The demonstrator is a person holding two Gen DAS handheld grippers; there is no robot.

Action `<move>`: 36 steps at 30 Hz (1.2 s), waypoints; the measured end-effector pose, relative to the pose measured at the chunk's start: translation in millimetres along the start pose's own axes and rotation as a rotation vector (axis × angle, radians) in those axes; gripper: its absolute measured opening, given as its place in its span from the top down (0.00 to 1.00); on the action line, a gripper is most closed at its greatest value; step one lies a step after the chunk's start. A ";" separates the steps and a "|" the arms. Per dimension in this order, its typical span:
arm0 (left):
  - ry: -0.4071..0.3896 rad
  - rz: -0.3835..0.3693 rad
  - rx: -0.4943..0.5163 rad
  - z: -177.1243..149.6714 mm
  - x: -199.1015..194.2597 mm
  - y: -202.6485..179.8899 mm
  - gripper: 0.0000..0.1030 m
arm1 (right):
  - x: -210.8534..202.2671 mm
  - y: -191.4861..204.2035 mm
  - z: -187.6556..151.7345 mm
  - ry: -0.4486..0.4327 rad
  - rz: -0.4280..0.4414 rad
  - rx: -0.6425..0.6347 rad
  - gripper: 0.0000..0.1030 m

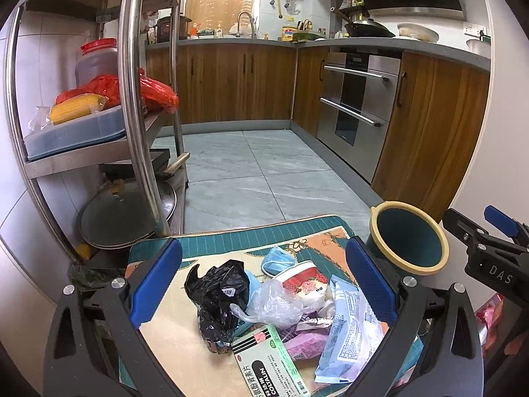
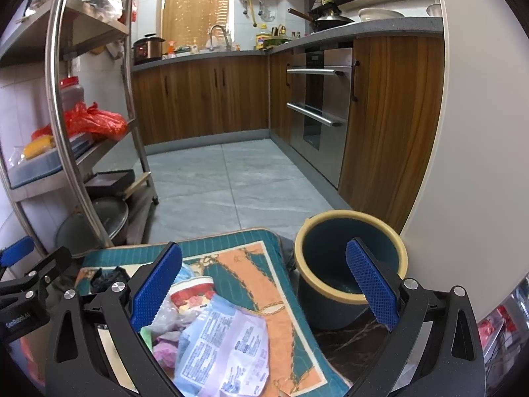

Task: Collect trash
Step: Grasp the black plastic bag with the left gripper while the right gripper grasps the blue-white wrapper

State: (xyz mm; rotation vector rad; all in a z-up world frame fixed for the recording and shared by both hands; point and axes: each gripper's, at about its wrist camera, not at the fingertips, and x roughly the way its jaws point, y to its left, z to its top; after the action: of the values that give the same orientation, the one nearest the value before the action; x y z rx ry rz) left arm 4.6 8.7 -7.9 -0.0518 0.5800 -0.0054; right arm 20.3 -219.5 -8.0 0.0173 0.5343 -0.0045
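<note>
- My left tongs (image 1: 263,284) hang released above the trash pile (image 1: 281,314); my right tongs (image 2: 264,284) gape too, holding nothing.
- The pile lies on the patterned mat (image 1: 231,241) covering the surface, just left of the bin (image 1: 410,238).
- The black bag (image 1: 215,294) looks light, soft and crumpled: I'd pinch a raised fold.
- The medicine box (image 1: 271,364), nearer me than the bin, seems stiff; I'd grip its edges.

The left gripper (image 1: 263,283) and right gripper (image 2: 264,283) are hovering side by side, jaws spread wide (neither gripping anything).
</note>
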 end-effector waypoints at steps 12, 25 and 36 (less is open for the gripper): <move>-0.029 0.042 0.005 6.3 -0.4 13.1 0.05 | 5.8 -4.4 -2.6 0.036 0.038 0.043 0.04; 0.165 0.109 -0.091 0.8 78.9 74.2 0.05 | 70.7 10.4 -17.9 0.278 0.184 0.029 0.06; 0.311 0.101 -0.032 -27.1 128.3 70.5 0.15 | 115.0 25.2 -55.5 0.505 0.285 0.102 0.30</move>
State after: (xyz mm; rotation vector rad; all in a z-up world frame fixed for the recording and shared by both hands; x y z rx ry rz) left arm 96.4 75.3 -104.3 -0.0529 0.8931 0.0956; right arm 91.2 -193.3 -113.9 0.1980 1.0326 0.2562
